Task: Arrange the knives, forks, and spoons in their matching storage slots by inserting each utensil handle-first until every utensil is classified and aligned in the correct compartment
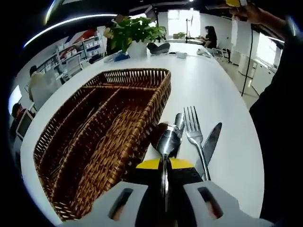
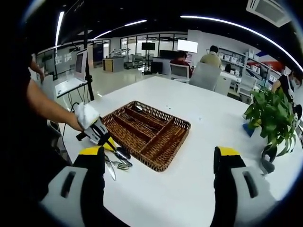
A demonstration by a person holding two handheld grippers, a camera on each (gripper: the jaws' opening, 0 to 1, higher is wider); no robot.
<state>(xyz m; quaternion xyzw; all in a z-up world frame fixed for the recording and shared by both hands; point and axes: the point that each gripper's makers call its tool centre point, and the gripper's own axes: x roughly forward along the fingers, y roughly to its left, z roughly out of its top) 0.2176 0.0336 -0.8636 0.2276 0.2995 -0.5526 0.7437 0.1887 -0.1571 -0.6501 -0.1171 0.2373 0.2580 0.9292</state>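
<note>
Wicker tray stands empty on the white desk. Left hand-held gripper is clamped on a spoon just beside it; right hand-held gripper hovers apart. Risk: spoon pivots and snags the rim, or nudges the fork and knife.

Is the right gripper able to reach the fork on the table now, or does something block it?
Probably not directly: the fork lies beside the basket, but the left gripper, shut on a spoon, sits over that spot. The right gripper is open, held back.
</note>
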